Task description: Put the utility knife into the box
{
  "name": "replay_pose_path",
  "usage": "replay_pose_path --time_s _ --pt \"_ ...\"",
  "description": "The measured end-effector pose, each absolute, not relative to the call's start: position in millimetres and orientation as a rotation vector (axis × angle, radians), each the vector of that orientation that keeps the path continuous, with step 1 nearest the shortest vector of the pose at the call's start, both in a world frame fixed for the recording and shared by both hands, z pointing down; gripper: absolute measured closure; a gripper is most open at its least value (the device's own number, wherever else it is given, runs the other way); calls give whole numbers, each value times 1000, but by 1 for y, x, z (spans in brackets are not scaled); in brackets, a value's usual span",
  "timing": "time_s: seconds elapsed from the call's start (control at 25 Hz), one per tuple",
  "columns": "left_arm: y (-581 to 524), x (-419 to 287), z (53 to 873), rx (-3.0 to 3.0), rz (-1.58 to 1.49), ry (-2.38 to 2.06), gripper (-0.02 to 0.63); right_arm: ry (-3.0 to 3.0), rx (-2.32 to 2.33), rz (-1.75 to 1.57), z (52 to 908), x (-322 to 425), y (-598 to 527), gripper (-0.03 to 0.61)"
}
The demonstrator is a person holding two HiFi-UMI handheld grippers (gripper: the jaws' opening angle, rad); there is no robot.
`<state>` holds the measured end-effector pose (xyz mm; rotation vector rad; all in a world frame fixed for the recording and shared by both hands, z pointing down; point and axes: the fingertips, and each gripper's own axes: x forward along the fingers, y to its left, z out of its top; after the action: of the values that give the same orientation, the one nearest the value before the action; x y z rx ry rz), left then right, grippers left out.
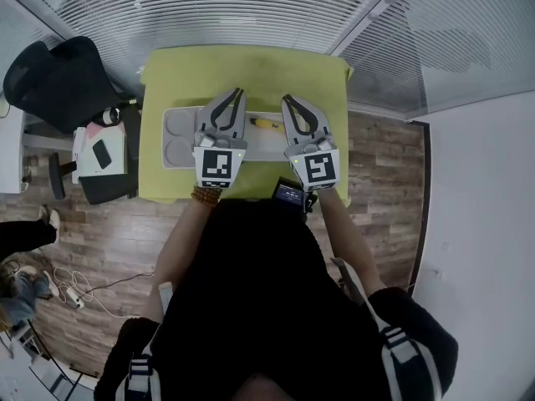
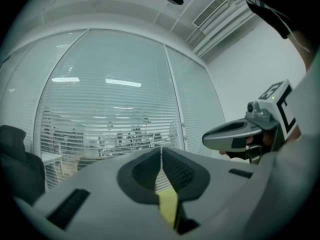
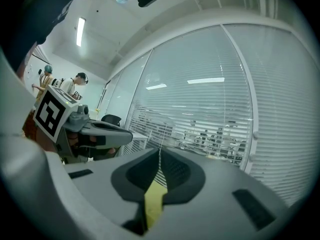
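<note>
Head view: left gripper and right gripper were held side by side over the yellow-green table, both pointing to 12 o'clock, marker cubes toward the person. Left gripper view: the left gripper had its jaws together, pads touching at the tips, nothing clamped, only a sliver of yellow-green table showing low in the gap. Right gripper view: same for the right gripper, jaws together and empty, with a yellow-green strip below the pads. Each gripper view also caught the other gripper, the right one at 3 o'clock in the left view, the left one at 9 o'clock in the right view. The utility knife, yellow, lay flat between the two grippers near frame centre, long axis running 9 to 3 o'clock, neither gripper touching it. The grey box, a shallow tray with round recesses at its 9 o'clock end, sat on the table partly under the left gripper; the knife appeared over its 3 o'clock end, but whether it sat in a compartment couldn't be told. A black device sat at the table's 6 o'clock edge. A black office chair stood at 10 o'clock off the table, and a phone lay on a side surface at 9 o'clock. Window blinds ran across 12 o'clock.
</note>
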<state>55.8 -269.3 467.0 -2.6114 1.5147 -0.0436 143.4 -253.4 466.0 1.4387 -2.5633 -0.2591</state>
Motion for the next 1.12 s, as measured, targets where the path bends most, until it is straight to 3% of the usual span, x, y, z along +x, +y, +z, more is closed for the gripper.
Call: replay_pose_path --time_s 1.12 --pt "-265 65 478 -2645 -74 1487 594 -2515 1434 -217 480 153 -247 577"
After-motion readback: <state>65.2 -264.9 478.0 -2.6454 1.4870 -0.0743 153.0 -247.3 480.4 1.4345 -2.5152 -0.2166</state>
